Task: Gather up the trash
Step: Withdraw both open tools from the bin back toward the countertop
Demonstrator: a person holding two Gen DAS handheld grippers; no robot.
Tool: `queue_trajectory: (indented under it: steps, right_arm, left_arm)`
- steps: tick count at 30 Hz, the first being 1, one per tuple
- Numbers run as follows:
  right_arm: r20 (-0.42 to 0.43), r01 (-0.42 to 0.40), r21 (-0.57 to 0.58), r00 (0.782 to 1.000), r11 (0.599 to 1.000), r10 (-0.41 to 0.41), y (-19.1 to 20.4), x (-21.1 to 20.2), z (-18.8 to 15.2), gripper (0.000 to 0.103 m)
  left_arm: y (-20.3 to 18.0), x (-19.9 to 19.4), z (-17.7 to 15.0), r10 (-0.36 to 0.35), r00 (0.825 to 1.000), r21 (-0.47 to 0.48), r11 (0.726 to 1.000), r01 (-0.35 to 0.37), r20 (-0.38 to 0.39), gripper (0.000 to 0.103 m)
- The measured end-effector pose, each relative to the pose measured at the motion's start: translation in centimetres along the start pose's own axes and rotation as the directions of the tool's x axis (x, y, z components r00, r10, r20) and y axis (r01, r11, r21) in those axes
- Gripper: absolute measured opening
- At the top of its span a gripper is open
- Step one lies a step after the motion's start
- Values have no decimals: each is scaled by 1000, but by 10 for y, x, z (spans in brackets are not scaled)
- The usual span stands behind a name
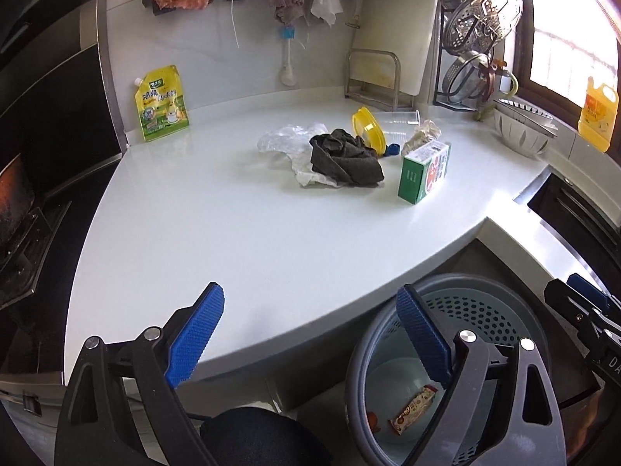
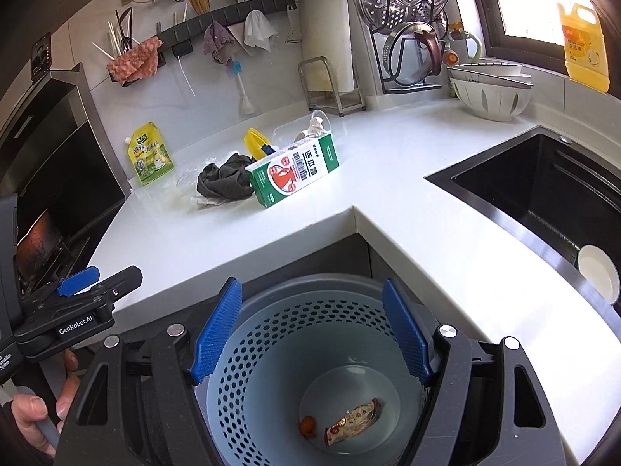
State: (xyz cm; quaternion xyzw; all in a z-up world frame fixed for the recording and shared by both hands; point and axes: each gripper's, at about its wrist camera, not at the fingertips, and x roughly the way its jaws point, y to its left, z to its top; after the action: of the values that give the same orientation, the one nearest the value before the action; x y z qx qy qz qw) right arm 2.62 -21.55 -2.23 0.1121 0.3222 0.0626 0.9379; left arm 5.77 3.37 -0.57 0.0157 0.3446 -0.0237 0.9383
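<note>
A grey and pale blue perforated trash bin stands on the floor below the counter corner. A snack wrapper and a small orange scrap lie in it. My right gripper is open and empty above the bin. My left gripper is open and empty over the counter's front edge, with the bin to its right. On the white counter lie a green and white carton, a dark cloth, crumpled clear plastic, a yellow lid, a clear cup and crumpled paper.
A yellow seasoning pouch leans on the back wall. A black sink with a white bowl is at the right. A colander, a pot-lid rack and a yellow oil bottle stand at the back right. A stove is at the left.
</note>
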Motion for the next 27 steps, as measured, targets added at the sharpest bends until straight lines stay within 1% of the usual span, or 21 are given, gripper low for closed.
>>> queue_trajectory:
  steps: [5, 11, 21, 24, 27]
  right_arm:
    - [17, 5, 3, 1000, 1000, -6, 0, 22, 24, 72]
    - [26, 16, -10, 1000, 1000, -16, 8, 44, 43, 72]
    - [13, 29, -28, 999, 999, -29, 19, 74, 58, 72]
    - [16, 33, -35, 999, 999, -32, 23, 81, 62, 75]
    - [14, 29, -30, 1000, 999, -28, 26, 90, 65, 75]
  left_arm:
    - [5, 18, 24, 3, 1000, -9, 1000, -3, 18, 89]
    - [11, 40, 45, 0, 1000, -22, 1000, 0, 23, 89]
    - [24, 68, 49, 3, 1000, -75, 997, -3, -9, 89]
    - [24, 73, 49, 11, 1000, -70, 997, -12, -12, 89]
    - [24, 77, 51, 9, 1000, -73, 997, -10, -13, 89]
